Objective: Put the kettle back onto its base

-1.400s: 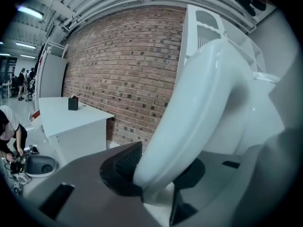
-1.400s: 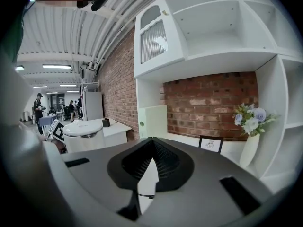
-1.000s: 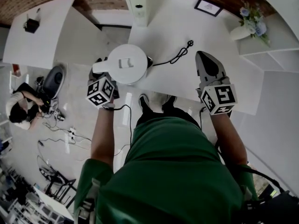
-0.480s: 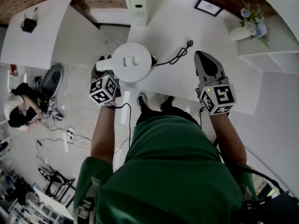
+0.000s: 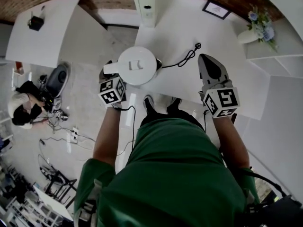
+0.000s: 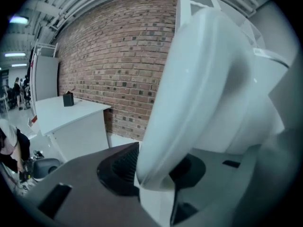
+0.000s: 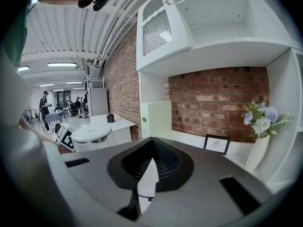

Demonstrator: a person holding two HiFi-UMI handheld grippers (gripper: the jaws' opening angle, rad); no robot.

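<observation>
A white kettle [image 5: 137, 65] stands at the left edge of the white table [image 5: 180, 86], over its black base [image 5: 157, 63], which is almost wholly hidden beneath it. My left gripper [image 5: 108, 74] holds the kettle's handle [image 5: 111, 69]. In the left gripper view the handle [image 6: 189, 93] fills the gap between the jaws of that gripper [image 6: 152, 170]. The jaws have just been opening a little and the pads still touch it. My right gripper [image 5: 204, 58] rests shut and empty over the table. Its view shows the kettle [image 7: 92, 135] to the left.
The base's black cord [image 5: 184, 58] trails across the table to a loose plug [image 5: 197, 45]. A picture frame [image 5: 218, 10] and a vase of flowers [image 5: 258, 27] stand at the back right. A person [image 5: 23, 110] sits on the floor at left among cables.
My left gripper and the kettle have sunk lower toward the table, and the kettle looks smaller now. The right gripper has stayed where it was.
</observation>
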